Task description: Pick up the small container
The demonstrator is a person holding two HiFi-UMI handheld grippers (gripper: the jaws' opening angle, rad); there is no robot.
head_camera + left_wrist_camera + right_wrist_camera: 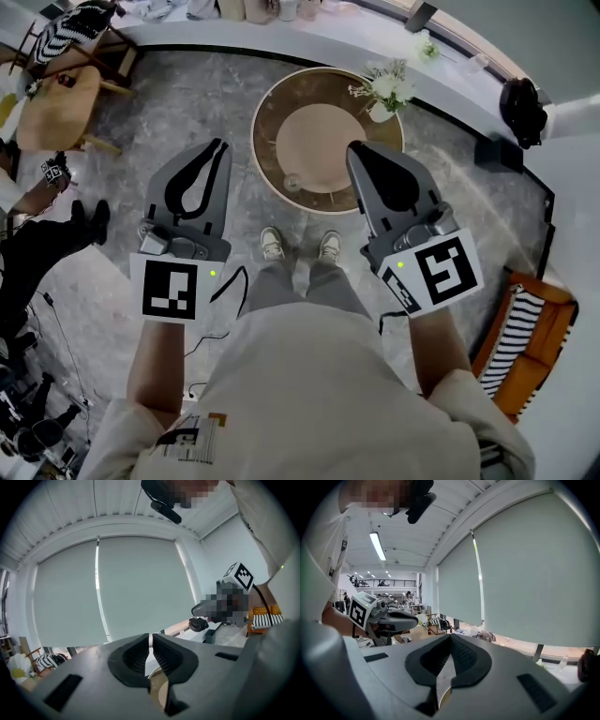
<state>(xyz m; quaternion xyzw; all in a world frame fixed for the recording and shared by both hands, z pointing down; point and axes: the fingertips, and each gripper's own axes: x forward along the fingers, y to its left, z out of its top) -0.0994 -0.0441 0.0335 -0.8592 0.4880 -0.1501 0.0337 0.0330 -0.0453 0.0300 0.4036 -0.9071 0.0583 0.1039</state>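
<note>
A round low table point(267, 103) with a brown rim and a beige middle stands on the floor in front of me. Near its front edge sits a small clear container point(292, 182). My left gripper point(218, 144) hangs left of the table, its jaws shut with nothing in them. My right gripper point(355, 148) is over the table's right edge, shut and holding nothing too. In the left gripper view the left gripper point(151, 639) is closed against a window blind. The right gripper view shows the right gripper point(450, 638) closed, with the left gripper point(391, 617) beside it.
A white vase of flowers point(385, 93) stands on the table's far right rim. A curved window ledge point(309, 37) runs behind, with a black bag point(521, 108) on it. A wooden chair point(58, 103) is at far left, a striped seat point(525, 337) at right. Cables lie on the floor point(141, 141).
</note>
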